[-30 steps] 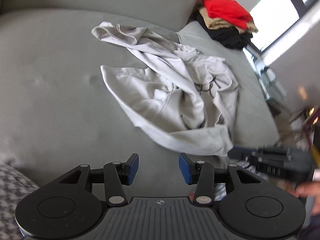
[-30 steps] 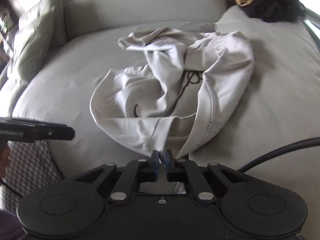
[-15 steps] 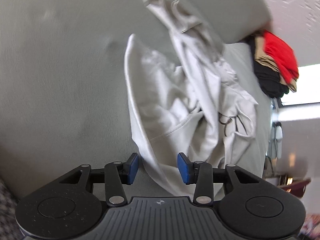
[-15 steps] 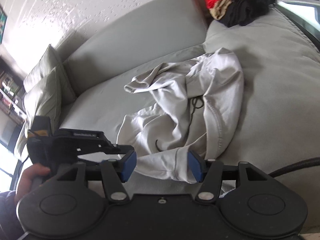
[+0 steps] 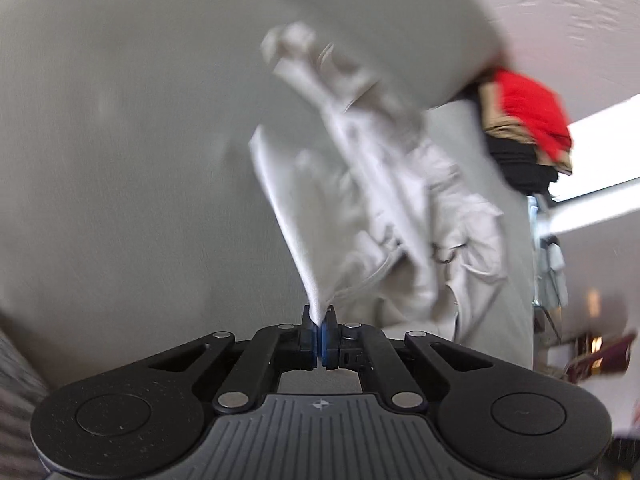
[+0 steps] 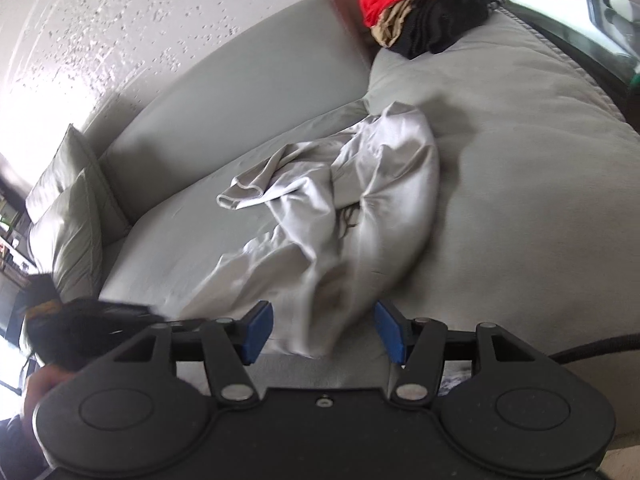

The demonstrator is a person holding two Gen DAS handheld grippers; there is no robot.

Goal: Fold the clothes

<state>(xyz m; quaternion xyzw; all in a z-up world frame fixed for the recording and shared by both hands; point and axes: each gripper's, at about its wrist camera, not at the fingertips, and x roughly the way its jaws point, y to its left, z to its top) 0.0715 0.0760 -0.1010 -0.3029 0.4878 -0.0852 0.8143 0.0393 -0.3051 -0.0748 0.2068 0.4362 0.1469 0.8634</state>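
Note:
A light grey hoodie (image 6: pixel 344 216) lies crumpled on the grey sofa seat (image 6: pixel 520 184). In the left wrist view my left gripper (image 5: pixel 319 326) is shut on the near hem edge of the hoodie (image 5: pixel 384 208), and the cloth rises from its tips. My right gripper (image 6: pixel 324 330) is open, its blue pads either side of the hoodie's near fold, not gripping it. The left gripper also shows blurred at the lower left of the right wrist view (image 6: pixel 92 320).
A stack of folded clothes, red on top over tan and black (image 6: pixel 424 8), sits at the sofa's far corner; it also shows in the left wrist view (image 5: pixel 524 128). Two grey cushions (image 6: pixel 68 216) lean at the sofa's left end. A textured wall is behind.
My right gripper has let go of the hoodie's hem and opened wide. My left gripper has moved in onto the hem and shut on it, and the cloth has shifted.

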